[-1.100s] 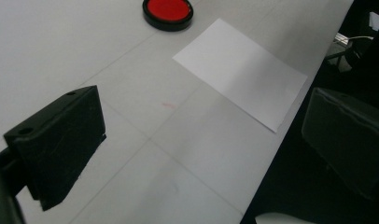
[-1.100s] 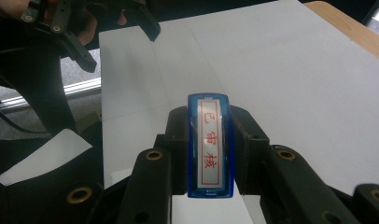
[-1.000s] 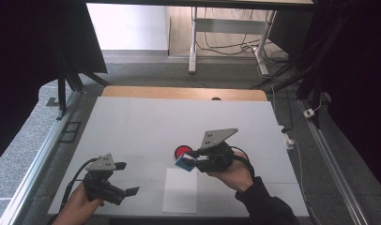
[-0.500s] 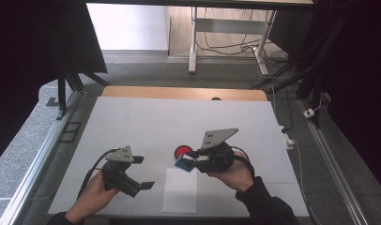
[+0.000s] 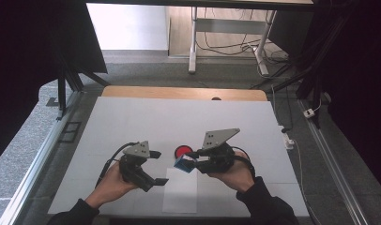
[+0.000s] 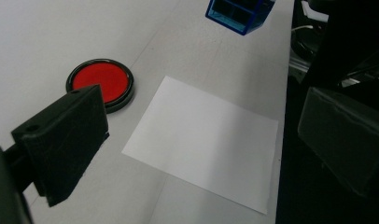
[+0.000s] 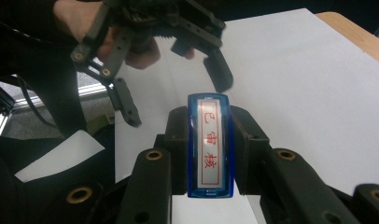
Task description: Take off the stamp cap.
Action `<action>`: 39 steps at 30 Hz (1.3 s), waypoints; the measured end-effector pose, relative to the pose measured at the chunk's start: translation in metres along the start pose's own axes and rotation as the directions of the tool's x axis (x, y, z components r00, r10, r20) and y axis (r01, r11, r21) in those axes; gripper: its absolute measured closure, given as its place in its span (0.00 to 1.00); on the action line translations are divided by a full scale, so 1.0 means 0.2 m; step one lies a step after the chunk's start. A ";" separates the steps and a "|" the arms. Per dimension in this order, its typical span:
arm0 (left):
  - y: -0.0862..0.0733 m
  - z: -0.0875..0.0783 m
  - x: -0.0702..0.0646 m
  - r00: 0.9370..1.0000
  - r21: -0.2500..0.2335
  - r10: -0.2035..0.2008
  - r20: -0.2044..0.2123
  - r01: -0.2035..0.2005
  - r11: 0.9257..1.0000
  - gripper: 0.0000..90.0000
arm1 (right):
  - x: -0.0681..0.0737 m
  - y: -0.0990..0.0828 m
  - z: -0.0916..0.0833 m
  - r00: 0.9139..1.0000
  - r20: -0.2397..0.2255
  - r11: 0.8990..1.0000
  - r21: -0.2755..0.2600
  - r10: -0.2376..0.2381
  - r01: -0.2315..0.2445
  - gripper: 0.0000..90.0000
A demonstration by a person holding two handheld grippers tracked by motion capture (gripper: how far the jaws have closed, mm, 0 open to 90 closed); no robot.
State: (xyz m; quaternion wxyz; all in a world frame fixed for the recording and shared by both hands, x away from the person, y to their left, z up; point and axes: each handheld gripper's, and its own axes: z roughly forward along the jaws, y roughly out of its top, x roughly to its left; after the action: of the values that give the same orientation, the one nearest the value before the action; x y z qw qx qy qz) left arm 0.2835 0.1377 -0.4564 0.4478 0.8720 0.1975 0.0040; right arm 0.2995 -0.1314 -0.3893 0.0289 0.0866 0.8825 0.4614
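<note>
My right gripper [image 5: 192, 160] is shut on a blue stamp [image 5: 182, 163] and holds it just above the white table [image 5: 132, 122], over the far edge of a white sheet of paper [image 5: 180, 192]. The right gripper view looks onto the stamp's label [image 7: 210, 144], red characters on white, clamped between the two jaws. A round red ink pad [image 5: 182, 151] lies just beyond the stamp. To the stamp's left my left gripper [image 5: 159, 168] is open with nothing in it, its jaws pointing at the paper. The left gripper view has the ink pad [image 6: 101, 84], the paper [image 6: 204, 140] and the stamp [image 6: 239, 14].
The table's wooden far edge [image 5: 184, 93] and metal side rails [image 5: 38, 159] bound the work area. Cables and a desk frame [image 5: 226, 42] lie on the floor beyond. The left hand and open left gripper [image 7: 173, 88] face the right gripper's camera.
The left hand has carried its open gripper rightward from the table's left front toward the paper and stamp. The right gripper and stamp have stayed still.
</note>
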 end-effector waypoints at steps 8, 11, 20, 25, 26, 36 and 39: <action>0.06 0.08 0.01 0.995 0.021 0.066 0.073 -0.068 0.997 0.01 | 0.02 0.01 0.00 1.000 -0.025 1.000 -0.002 -0.011 0.011 0.80; 0.08 0.11 0.01 0.992 0.018 0.082 0.097 -0.084 0.996 0.01 | 0.02 0.01 0.01 0.999 -0.037 1.000 -0.003 -0.013 0.013 0.80; 0.13 0.16 -0.01 0.979 0.002 0.143 0.148 -0.144 0.990 0.06 | 0.04 0.01 0.02 0.998 -0.067 1.000 -0.006 -0.022 0.022 0.80; 0.12 0.16 -0.02 0.970 -0.004 0.177 0.169 -0.179 0.984 0.23 | 0.04 0.01 0.02 0.996 -0.084 0.999 -0.001 -0.033 0.033 0.80; 0.12 0.15 -0.02 0.968 -0.007 0.182 0.172 -0.184 0.983 0.26 | 0.05 0.01 0.02 0.995 -0.089 0.999 0.001 -0.038 0.038 0.80; 0.09 0.12 0.00 0.955 -0.043 0.195 0.222 -0.190 0.981 0.54 | 0.05 0.01 0.02 0.993 -0.106 0.999 0.000 -0.043 0.043 0.80; 0.09 0.12 0.00 0.954 -0.051 0.198 0.226 -0.192 0.980 0.59 | 0.05 0.01 0.02 0.993 -0.110 0.999 0.001 -0.047 0.047 0.80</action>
State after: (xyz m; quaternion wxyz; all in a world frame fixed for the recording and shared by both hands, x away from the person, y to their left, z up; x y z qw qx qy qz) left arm 0.2939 0.1103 -0.4566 0.4776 0.8753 0.0571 -0.0501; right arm 0.2895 -0.1252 -0.3907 -0.0091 0.0403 0.8854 0.4631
